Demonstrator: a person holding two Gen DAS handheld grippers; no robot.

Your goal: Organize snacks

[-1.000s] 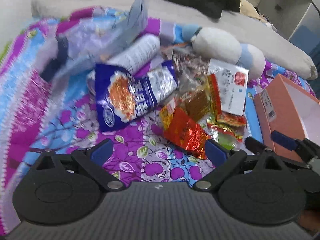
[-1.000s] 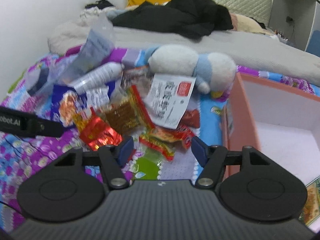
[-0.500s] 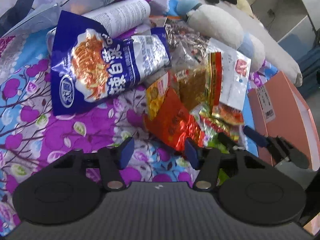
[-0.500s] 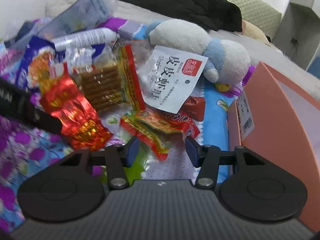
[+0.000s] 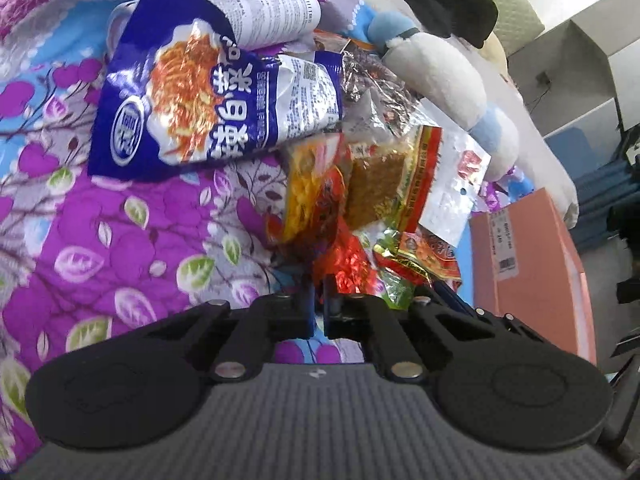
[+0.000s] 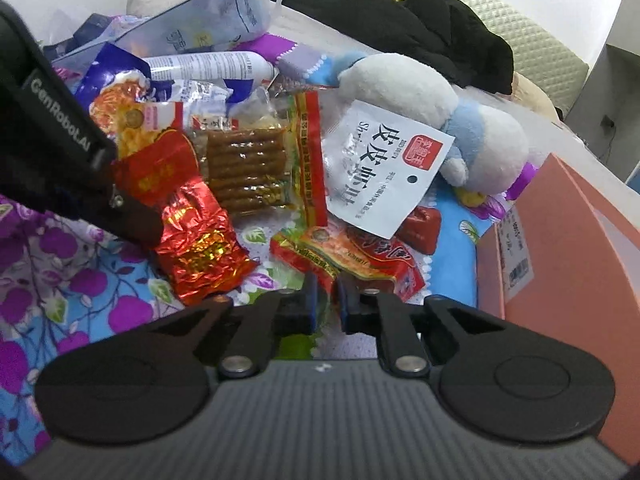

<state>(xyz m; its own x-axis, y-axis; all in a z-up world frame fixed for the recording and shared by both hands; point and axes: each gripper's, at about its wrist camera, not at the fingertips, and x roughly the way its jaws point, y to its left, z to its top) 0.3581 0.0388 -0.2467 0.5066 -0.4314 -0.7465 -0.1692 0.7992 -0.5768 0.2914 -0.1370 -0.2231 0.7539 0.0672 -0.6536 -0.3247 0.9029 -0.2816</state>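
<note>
Fingers of the left gripper (image 5: pixel 316 300) have just closed and pinch the near edge of the red foil packet (image 5: pixel 344 264) – it lies on the floral quilt (image 5: pixel 120 240). Those of the right gripper (image 6: pixel 326 298) have just closed too, seemingly on the near end of the red-and-green snack pack (image 6: pixel 344 258), the contact half hidden. Right of it stands the orange box (image 6: pixel 560 248).

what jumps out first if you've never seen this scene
A heap of bright snack packets on a purple floral bedspread, led by a big blue noodle bag at upper left. A white and blue plush toy lies behind the heap, and an open orange box stands at right.
</note>
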